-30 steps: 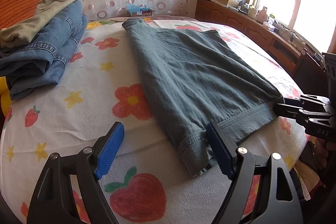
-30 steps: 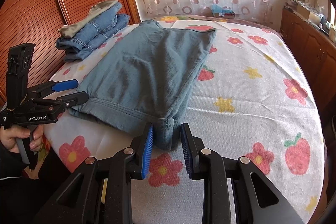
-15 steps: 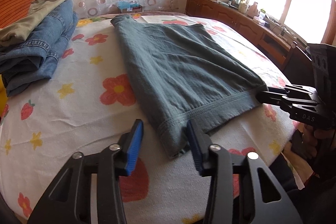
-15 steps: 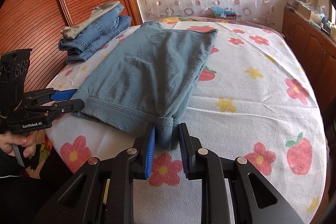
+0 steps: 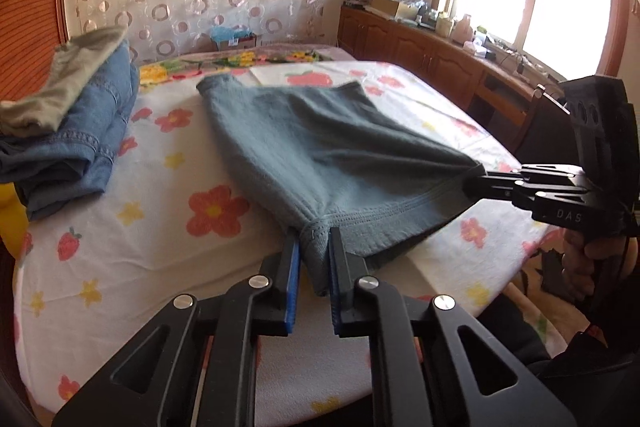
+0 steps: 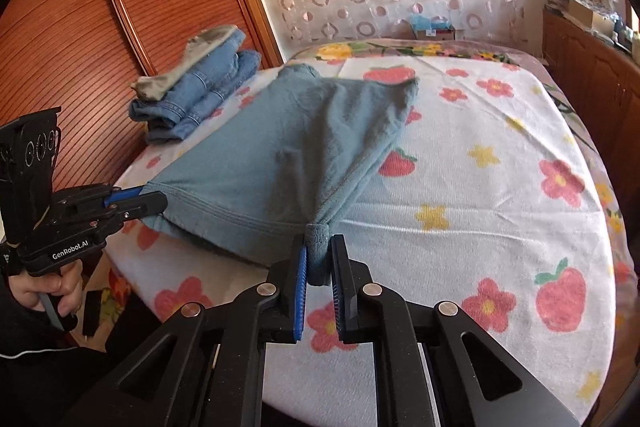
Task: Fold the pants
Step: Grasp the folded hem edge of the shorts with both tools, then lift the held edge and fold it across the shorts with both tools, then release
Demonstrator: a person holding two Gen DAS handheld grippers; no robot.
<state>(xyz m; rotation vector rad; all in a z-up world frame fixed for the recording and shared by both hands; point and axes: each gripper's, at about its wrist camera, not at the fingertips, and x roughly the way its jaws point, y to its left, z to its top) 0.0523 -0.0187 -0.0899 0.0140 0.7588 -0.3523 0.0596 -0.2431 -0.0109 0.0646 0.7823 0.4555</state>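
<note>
Left wrist view: the left gripper (image 5: 313, 251), at bottom centre of the frame, has its jaws clamped on one near corner of the grey-blue pants (image 5: 320, 155), its blue pads (image 5: 295, 267) pressing the hemmed edge from both sides. At right of the frame, the right gripper (image 5: 476, 183) pinches the other near corner; a hand (image 5: 588, 255) grips its handle below. Between the two corners the hem hangs taut, raised off the bed (image 5: 120, 251), while the far part of the pants lies on the flower-and-strawberry sheet toward upper centre. A stack of folded jeans (image 5: 80, 147) topped by an olive garment (image 5: 60, 83) lies at left of the frame, apart from the pants.

Right wrist view: the right gripper (image 6: 319, 259), at bottom centre, has its jaws closing on the bunched corner of the pants (image 6: 280, 147), the cloth squeezed between the pads. At left of the frame, the left gripper (image 6: 140, 201) holds the opposite corner, a hand (image 6: 48, 287) on its handle. The jeans stack (image 6: 200, 95) sits at upper left, beside a wooden panel (image 6: 100, 27).
</note>
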